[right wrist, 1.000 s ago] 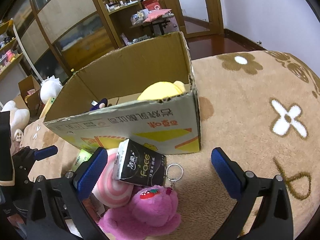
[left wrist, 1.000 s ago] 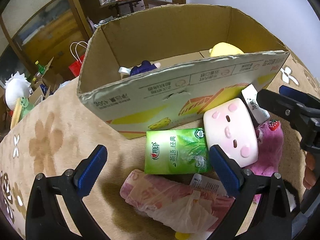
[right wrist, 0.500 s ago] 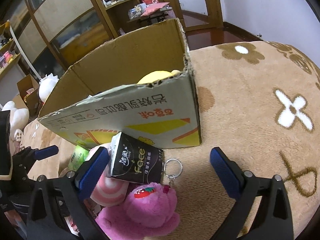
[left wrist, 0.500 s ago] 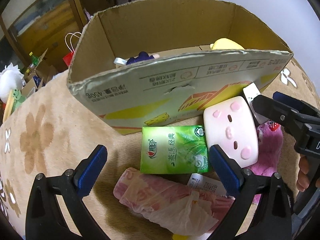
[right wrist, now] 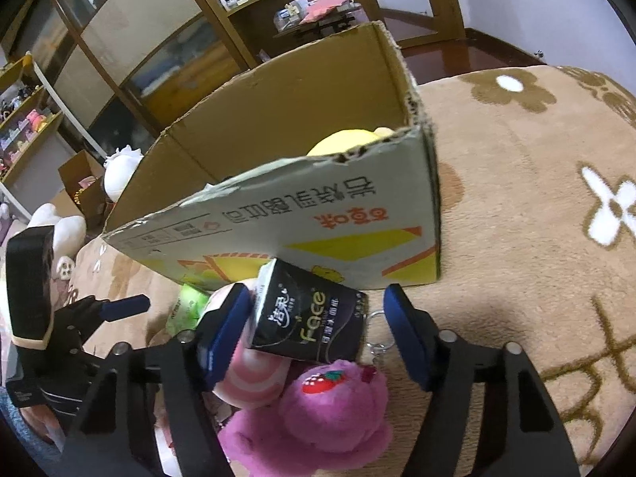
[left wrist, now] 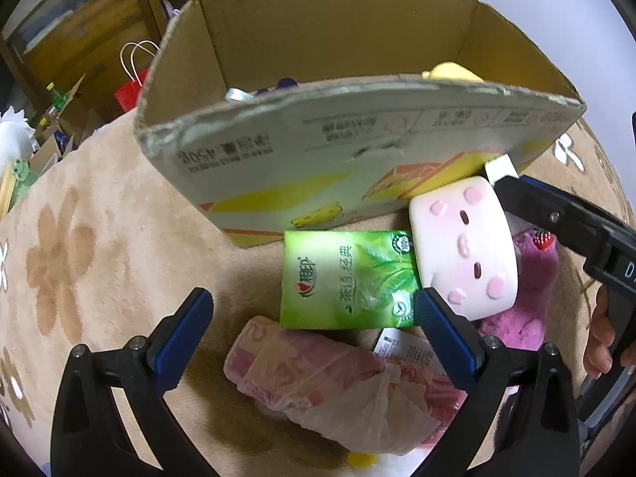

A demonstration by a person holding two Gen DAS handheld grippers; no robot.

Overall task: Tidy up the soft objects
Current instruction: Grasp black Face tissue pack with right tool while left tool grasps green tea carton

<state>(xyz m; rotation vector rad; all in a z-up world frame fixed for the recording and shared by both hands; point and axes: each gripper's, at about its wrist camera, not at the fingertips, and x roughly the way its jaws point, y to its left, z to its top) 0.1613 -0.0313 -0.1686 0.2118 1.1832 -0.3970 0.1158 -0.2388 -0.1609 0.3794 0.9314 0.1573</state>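
Black and glossy, the soft tissue pack with "Face" in pale gold lettering lies just in front of the open printed cardboard box, propped on the pink-and-white striped roll plush and the fuzzy purple strawberry plush. We see its long axis running along the box's front wall, its white-edged end tipped up toward that wall. Our right gripper is closing its blue-padded jaws around the pack; the left pad looks at its edge, the right pad still apart. Our left gripper stands wide above the green rectangular tissue pack, which lies flat before the box with its long axis pointing at it.
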